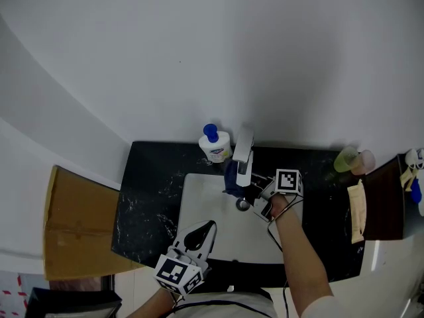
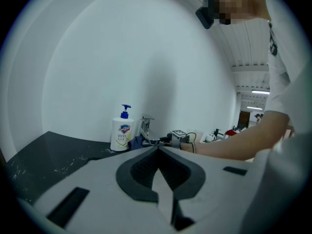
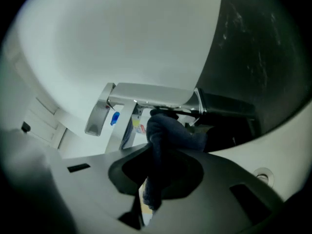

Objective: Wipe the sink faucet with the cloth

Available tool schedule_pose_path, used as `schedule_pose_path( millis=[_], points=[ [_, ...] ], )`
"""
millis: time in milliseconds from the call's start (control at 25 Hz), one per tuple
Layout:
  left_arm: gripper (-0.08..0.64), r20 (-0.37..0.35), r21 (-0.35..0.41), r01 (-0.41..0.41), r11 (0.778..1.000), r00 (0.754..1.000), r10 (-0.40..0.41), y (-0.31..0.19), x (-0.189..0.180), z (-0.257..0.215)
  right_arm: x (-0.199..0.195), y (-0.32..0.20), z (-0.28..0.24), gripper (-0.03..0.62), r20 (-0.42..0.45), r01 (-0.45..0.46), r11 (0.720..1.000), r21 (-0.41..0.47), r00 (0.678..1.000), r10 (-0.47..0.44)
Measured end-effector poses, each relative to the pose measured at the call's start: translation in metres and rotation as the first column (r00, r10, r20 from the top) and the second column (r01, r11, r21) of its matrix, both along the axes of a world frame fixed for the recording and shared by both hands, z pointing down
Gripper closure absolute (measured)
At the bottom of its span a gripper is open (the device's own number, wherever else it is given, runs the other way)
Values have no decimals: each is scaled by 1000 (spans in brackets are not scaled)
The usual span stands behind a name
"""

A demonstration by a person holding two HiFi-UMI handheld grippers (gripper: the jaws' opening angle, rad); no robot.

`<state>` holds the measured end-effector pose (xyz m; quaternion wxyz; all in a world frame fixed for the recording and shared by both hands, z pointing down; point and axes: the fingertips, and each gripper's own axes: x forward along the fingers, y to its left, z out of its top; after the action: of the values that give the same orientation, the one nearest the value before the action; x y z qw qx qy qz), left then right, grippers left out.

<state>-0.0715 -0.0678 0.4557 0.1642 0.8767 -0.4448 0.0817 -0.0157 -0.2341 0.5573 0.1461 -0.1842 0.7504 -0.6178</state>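
A chrome faucet (image 1: 243, 152) stands at the back of the white sink (image 1: 205, 204), with a dark blue cloth (image 1: 232, 177) bunched against its base on the left. My right gripper (image 1: 255, 194) reaches in from the right and is shut on the cloth. In the right gripper view the cloth (image 3: 163, 138) hangs from between the jaws, just under the faucet spout (image 3: 146, 94). My left gripper (image 1: 207, 227) hovers over the sink's front edge, shut and empty. Its closed gripper (image 2: 158, 150) points toward the faucet (image 2: 145, 127).
A white soap bottle with a blue pump (image 1: 214, 144) stands left of the faucet on the black countertop (image 1: 149, 191). The drain (image 1: 243, 205) lies under the right gripper. A cardboard box (image 1: 79, 224) sits at the left. Green and pink bottles (image 1: 351, 159) stand at the right.
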Motion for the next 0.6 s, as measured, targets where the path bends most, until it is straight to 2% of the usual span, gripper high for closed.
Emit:
schedule_pose_path(
  millis=[200, 320, 400, 480, 600],
  points=[
    [558, 5, -7, 7, 1000, 1000, -7, 0, -3, -2, 33, -13, -5, 545, -63, -77, 996, 53, 995, 80],
    [558, -1, -4, -3, 1000, 1000, 3, 1, -1, 0, 69, -20, -2, 545, -26, -211, 977, 29, 977, 212],
    [558, -3, -6, -8, 1000, 1000, 8, 2, 1, 2, 85, -24, 0, 545, -15, -258, 966, 23, 966, 258],
    [558, -3, -7, -11, 1000, 1000, 11, 3, 1, 2, 81, -24, 0, 545, -36, -234, 971, 49, 971, 236],
    [558, -4, -4, -9, 1000, 1000, 9, 4, 0, 1, 53, -18, 0, 545, -43, -152, 986, 61, 987, 155]
  ],
)
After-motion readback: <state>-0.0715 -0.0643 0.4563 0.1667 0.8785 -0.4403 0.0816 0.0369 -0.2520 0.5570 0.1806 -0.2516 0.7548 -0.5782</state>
